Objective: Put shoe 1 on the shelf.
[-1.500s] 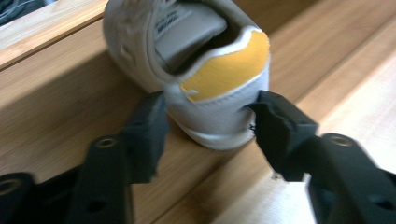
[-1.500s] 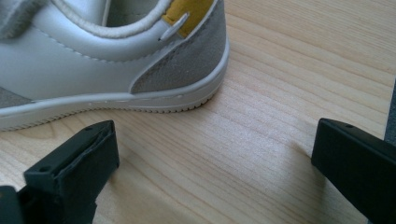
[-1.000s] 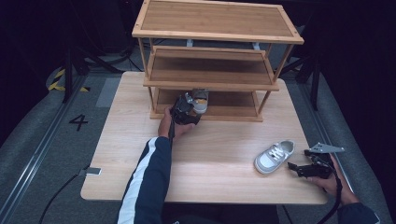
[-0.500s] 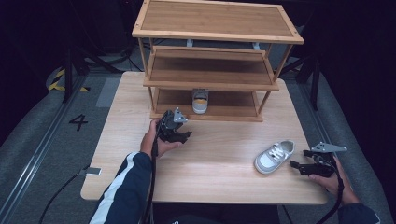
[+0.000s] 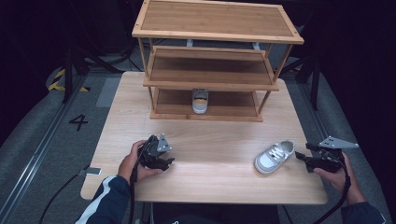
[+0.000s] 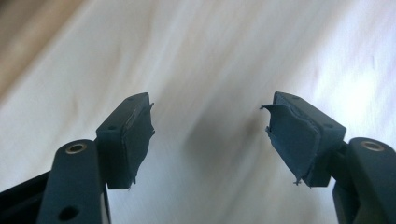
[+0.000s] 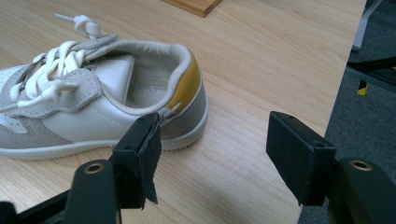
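"Right gripper view: looking along the right gripper (image 7: 212,135) at the small white and grey child's sneaker with a yellow heel tab (image 7: 107,107), lying upright on the pale wooden bench (image 7: 261,60). Jaws standing apart, having just been closing, with nothing between them; heel sitting just ahead of one pad."

"Judging weight?"

"Probably light. Looking soft at the padded collar and tongue, stiffer at the rubber sole and heel counter. Loose white laces likely snagging."

"Taking hold where?"

"Pinching across the heel, one pad inside the collar and one outside on the yellow tab, or squeezing both sidewalls low by the sole. Avoiding the laces and the smooth toe, probably slippery."

"And from the high view?"

"Seeing the sneaker (image 5: 274,157) near the bench's right front, toe pointing away from the right gripper (image 5: 301,156). Left gripper (image 5: 163,161) hovering over bare bench (image 5: 219,144), well apart from it, jaws wide, just been opening further and holding nothing."
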`<state>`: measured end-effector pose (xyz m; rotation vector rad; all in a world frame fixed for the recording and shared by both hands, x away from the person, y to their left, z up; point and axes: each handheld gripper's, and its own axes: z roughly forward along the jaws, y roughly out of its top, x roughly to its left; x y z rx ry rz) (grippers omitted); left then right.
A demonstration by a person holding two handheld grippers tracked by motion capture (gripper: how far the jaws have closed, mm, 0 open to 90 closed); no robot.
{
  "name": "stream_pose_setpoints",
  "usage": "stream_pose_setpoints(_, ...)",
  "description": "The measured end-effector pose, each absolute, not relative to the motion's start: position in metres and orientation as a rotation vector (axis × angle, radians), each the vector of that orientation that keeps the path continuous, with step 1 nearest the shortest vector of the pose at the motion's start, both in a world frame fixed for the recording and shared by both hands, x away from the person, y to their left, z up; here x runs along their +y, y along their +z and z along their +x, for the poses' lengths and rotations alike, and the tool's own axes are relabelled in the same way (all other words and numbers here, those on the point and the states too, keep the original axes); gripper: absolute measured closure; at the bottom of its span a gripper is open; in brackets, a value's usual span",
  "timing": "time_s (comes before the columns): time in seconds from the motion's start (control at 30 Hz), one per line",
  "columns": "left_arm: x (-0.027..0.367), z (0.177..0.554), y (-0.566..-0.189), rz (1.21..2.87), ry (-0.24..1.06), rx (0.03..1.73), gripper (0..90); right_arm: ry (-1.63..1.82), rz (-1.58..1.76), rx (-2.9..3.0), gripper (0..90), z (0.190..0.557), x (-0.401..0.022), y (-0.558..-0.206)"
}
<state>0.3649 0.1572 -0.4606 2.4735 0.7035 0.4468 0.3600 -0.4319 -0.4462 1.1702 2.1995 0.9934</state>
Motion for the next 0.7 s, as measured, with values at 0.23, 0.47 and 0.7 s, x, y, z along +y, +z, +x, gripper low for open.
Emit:
stream_pose_setpoints(0.23,0.184,0.347,-0.468,2.410,0.378,0.751,28.5,0.984,1.073,2.354,23.9,0.363,-0.422,-0.449)
stream_pose_setpoints(0.47,0.199,0.344,-0.478,2.303,0.284,0.802,26.9,1.011,1.027,2.393,16.4,0.371,-0.411,-0.451)
stream_pose_setpoints(0.7,0.199,0.343,-0.479,2.284,0.288,0.806,25.0,1.005,0.956,2.443,14.4,0.372,-0.402,-0.451)
